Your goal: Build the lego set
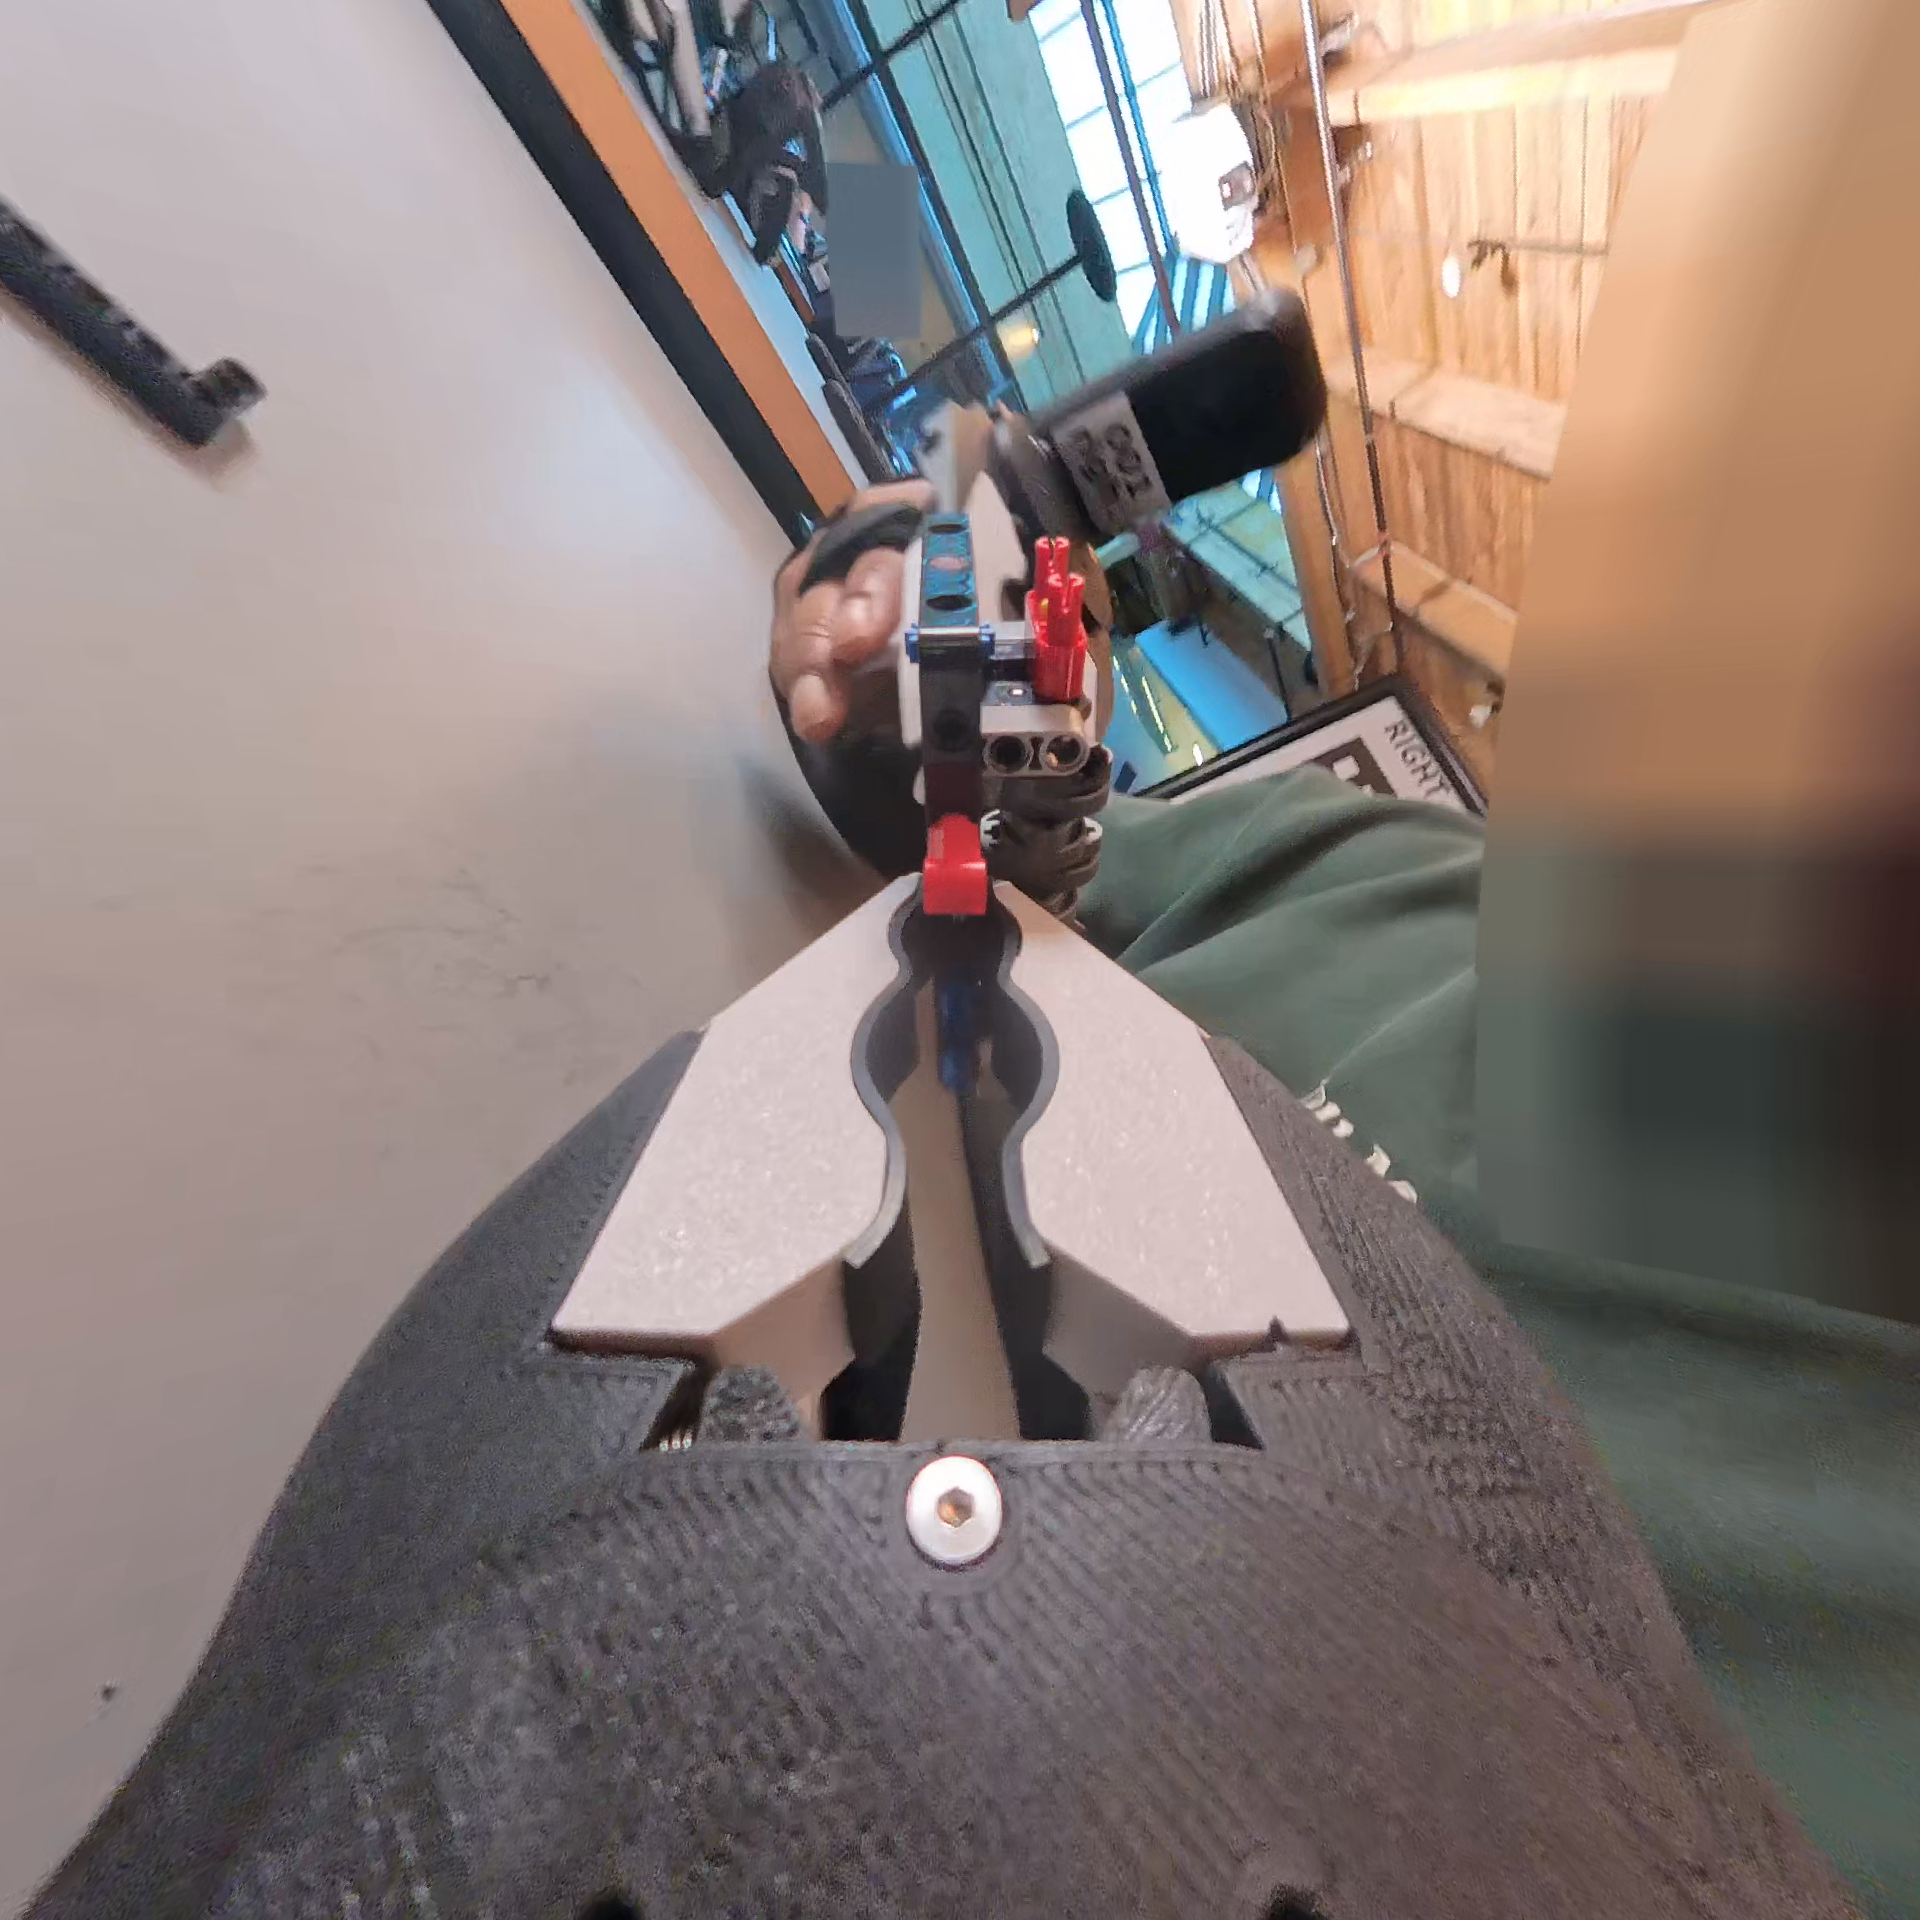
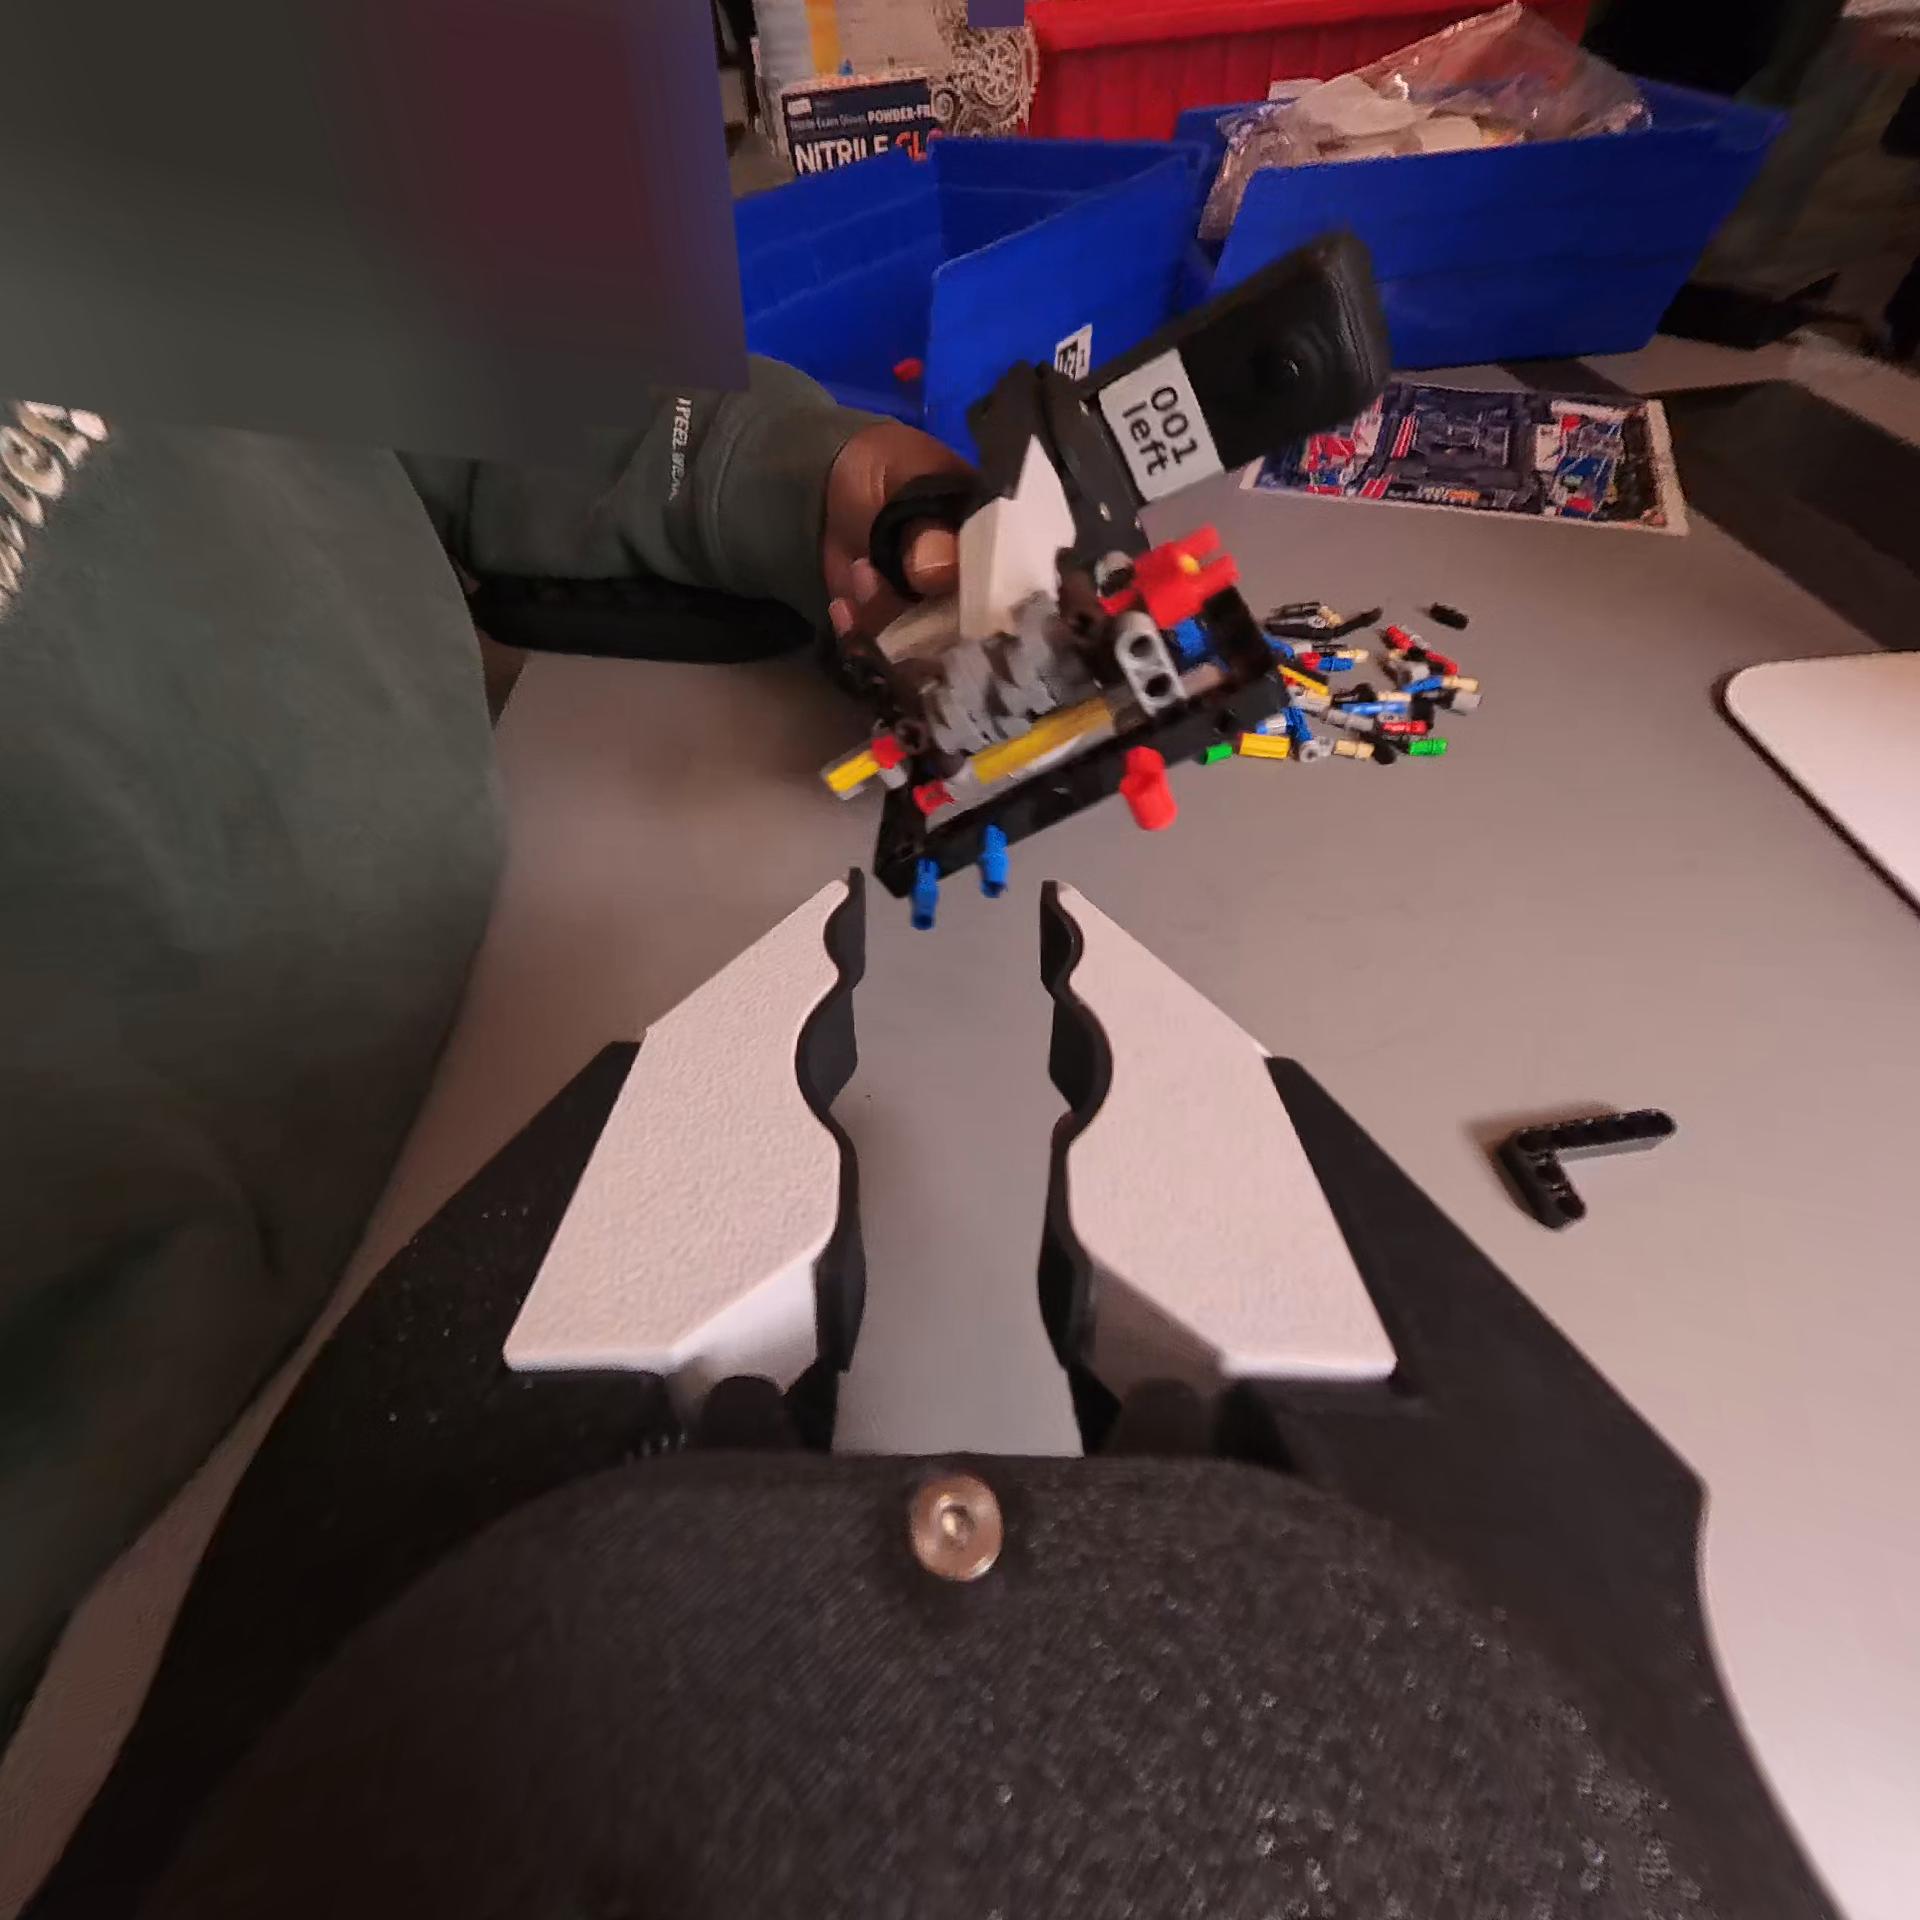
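A part-built lego model [image 2: 1049, 707] has a black frame, grey gears, a yellow axle, red pieces and blue pins. My left gripper [image 1: 956, 904] is shut on it; the model sticks out edge-on past the tips [image 1: 951, 686], held in the air above the grey table [image 2: 1351, 987]. In the right wrist view the left gripper [image 2: 1039, 613] grips the model from above. My right gripper [image 2: 951, 894] is open and empty, its tips just short of the model's two blue pins [image 2: 992, 862]. It also shows in the left wrist view [image 1: 997, 665], facing me beyond the model.
A pile of small loose pieces [image 2: 1351, 686] lies behind the model. A black L-shaped beam [image 2: 1579, 1158] lies on the table to the right, also seen in the left wrist view [image 1: 114, 322]. An instruction booklet [image 2: 1475, 457], blue bins [image 2: 1039, 260] and a white board [image 2: 1839, 748] stand farther off. The left gripper's tips are roughly 5 centimetres from the right gripper's.
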### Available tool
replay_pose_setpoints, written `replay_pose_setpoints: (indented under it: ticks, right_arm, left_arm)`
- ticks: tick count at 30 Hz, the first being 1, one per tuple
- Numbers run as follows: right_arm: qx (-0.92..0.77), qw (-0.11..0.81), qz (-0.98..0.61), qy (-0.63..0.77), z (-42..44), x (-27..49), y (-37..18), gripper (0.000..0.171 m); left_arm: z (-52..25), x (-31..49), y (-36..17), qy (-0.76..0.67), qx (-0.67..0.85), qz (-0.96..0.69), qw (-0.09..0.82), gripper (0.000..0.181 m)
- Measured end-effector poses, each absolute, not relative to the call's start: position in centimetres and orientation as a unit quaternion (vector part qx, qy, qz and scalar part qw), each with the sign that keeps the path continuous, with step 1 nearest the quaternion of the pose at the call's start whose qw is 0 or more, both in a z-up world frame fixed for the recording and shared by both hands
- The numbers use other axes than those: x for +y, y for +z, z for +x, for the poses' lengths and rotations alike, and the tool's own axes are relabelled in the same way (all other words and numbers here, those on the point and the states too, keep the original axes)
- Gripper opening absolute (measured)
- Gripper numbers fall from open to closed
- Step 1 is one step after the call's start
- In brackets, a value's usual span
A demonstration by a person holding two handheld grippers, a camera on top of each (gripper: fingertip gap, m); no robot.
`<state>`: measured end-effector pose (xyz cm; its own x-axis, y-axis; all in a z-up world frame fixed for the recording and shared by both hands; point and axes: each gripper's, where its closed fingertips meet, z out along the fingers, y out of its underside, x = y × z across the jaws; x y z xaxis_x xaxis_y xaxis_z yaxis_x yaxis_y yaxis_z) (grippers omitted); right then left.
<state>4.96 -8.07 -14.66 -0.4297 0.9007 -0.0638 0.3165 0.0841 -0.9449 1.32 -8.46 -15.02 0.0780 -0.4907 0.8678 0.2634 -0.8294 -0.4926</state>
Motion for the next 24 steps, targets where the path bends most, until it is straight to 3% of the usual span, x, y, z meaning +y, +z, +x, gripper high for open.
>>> replay_pose_setpoints:
  ticks: [7,12,18,24]
  right_arm:
    - [-0.743,0.392,-0.407,0.359,4.2,-7.3,-16.5,0.033]
    - [-0.755,0.4,-0.392,0.341,4.2,-7.8,-16.8,0.021]
    - [-0.761,0.384,-0.397,0.34,4.4,-7.8,-17.4,0.02]
    - [-0.77,0.32,-0.432,0.343,5.0,-7.3,-19.7,0.02]
  left_arm:
    - [1.2,-8.0,-15.9,-0.665,0.045,-0.695,0.268,0.006]
    - [1.6,-8.3,-16.1,-0.665,0.045,-0.698,0.26,0.006]
    - [1.6,-8.2,-16.7,-0.638,0.057,-0.719,0.271,0.007]
    - [-0.2,-7.7,-18.9,-0.484,0.137,-0.802,0.322,0.051]
